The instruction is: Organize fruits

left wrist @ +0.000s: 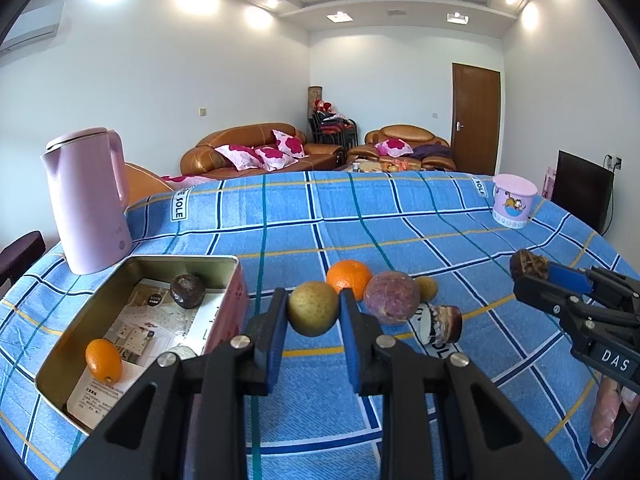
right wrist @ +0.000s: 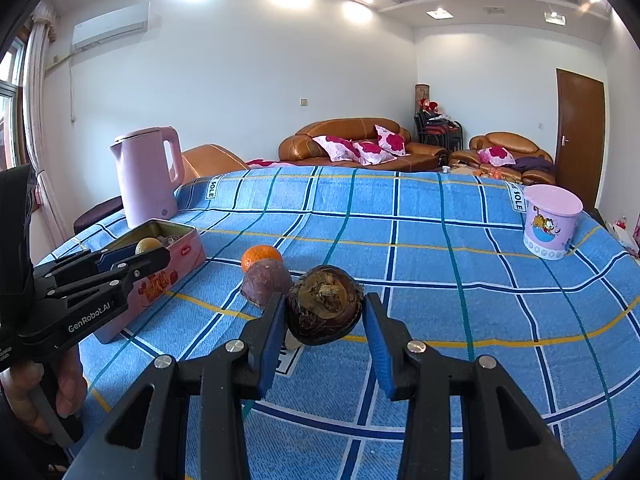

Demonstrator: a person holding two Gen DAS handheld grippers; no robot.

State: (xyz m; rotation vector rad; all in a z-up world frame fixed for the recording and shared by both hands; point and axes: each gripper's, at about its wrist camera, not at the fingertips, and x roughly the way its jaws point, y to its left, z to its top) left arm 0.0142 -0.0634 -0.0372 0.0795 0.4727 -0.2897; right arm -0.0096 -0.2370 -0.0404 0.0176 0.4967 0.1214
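My left gripper (left wrist: 313, 300) is shut on a yellow-green round fruit (left wrist: 313, 309), held just above the blue checked cloth beside the open pink tin (left wrist: 180, 258). Inside the tin lie a dark round fruit (left wrist: 187, 291) and a small orange fruit (left wrist: 103, 361). On the cloth beyond sit an orange (left wrist: 349, 278), a purple fruit (left wrist: 392, 298), a small yellowish fruit (left wrist: 427, 287) and a brown piece (left wrist: 446, 322). My right gripper (right wrist: 325, 302) is shut on a dark brown, rough-skinned round fruit (right wrist: 324, 306), raised over the cloth to the right of the purple fruit (right wrist: 266, 282).
A pink kettle (left wrist: 90, 200) stands behind the tin at the table's left edge. A pink lidded cup (right wrist: 552, 220) stands at the far right. The blue checked cloth (right wrist: 440, 240) covers the whole table. A person's hand (right wrist: 68, 384) holds the left gripper's handle.
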